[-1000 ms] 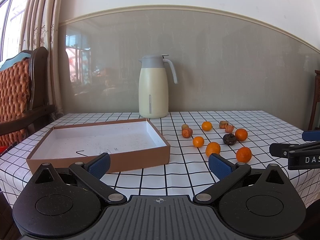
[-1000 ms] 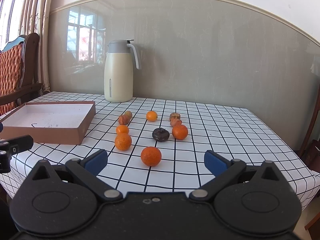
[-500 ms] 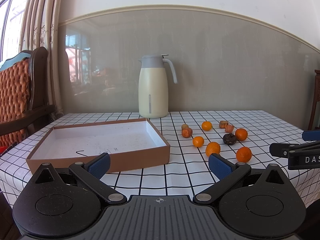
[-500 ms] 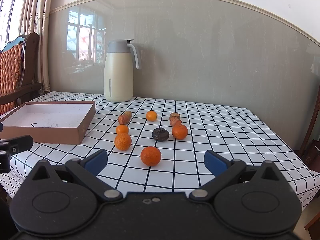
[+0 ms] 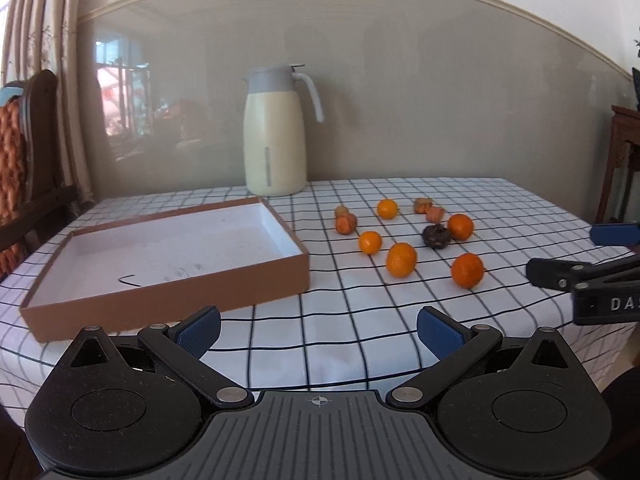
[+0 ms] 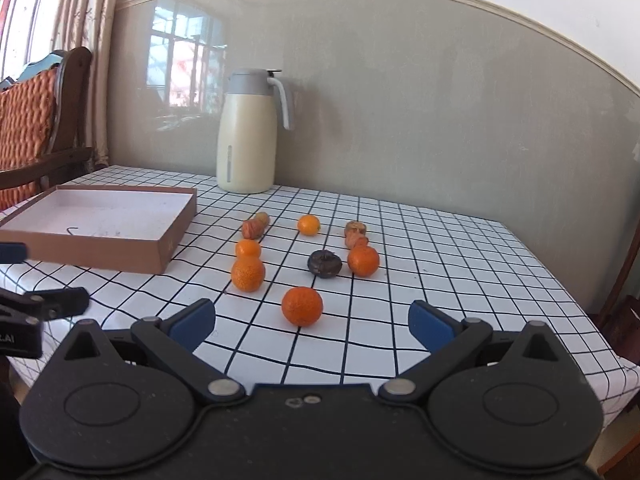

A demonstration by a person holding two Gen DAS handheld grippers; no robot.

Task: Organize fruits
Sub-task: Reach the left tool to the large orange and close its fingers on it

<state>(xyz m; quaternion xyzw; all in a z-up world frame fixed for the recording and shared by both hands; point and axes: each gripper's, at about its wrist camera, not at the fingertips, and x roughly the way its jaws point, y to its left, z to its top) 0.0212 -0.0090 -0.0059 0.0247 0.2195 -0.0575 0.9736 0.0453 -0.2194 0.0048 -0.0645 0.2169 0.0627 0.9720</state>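
Checkered surface (image 6: 440,280) ahead, both my tools, left tool (image 5: 318,330) and right tool (image 6: 312,320), wide open and empty; nothing boxed, so next I reach for the nearest orange (image 6: 302,306) lower centre.

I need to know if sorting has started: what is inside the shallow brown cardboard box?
The shallow brown cardboard box holds no fruit. Its white floor shows only a thin dark curved mark and faint smudges. The near wall hides a strip of floor behind it.
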